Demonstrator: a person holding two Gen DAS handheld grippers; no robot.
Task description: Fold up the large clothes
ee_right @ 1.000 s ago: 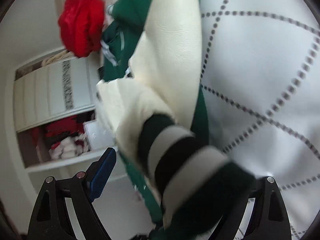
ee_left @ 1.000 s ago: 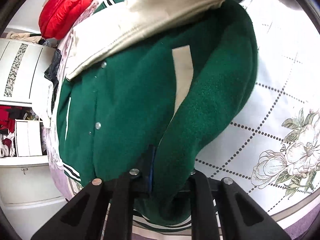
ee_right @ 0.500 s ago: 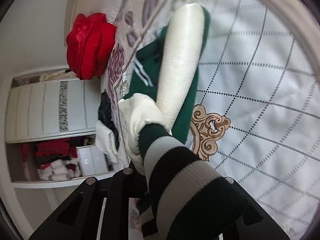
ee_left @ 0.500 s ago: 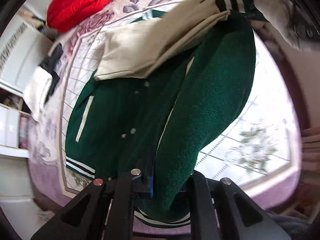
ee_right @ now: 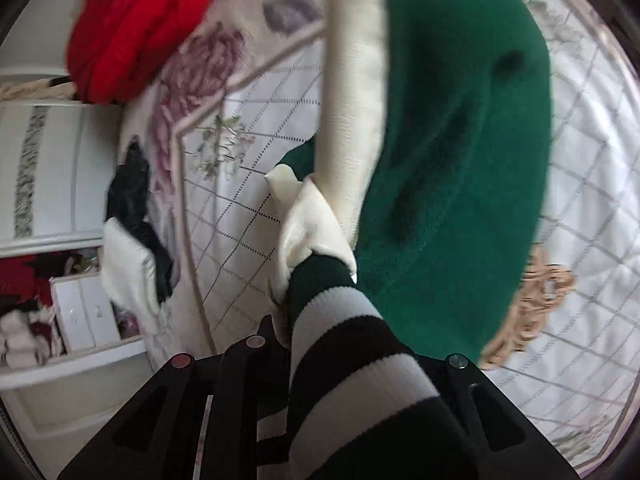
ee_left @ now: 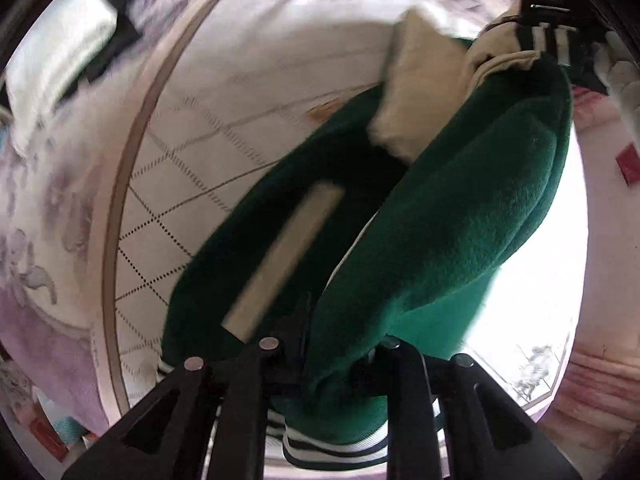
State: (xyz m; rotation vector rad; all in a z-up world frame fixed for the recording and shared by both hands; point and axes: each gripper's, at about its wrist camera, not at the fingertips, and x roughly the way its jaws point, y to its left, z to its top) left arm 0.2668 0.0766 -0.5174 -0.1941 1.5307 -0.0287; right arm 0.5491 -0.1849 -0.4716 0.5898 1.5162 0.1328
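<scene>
A green varsity jacket [ee_left: 452,240] with cream sleeves and striped trim hangs lifted above the bed. My left gripper [ee_left: 326,364] is shut on its green hem fold near the striped waistband [ee_left: 336,446]. In the right wrist view my right gripper [ee_right: 320,364] is shut on the black-and-white striped cuff [ee_right: 352,344] of a cream sleeve [ee_right: 352,92]; the green body [ee_right: 460,152] hangs beyond it. The right gripper and cuff also show far off in the left wrist view [ee_left: 548,36].
The white quilted bedspread [ee_right: 248,220] with floral border lies below. A red padded jacket [ee_right: 136,28] sits at the bed's far corner. Black and white clothes [ee_right: 132,216] lie at the bed's left edge. A white cabinet [ee_right: 52,168] and shelves stand beyond.
Both grippers have lifted the jacket further off the bed and swung it. The body now hangs folded between them, and more bare bedspread shows underneath.
</scene>
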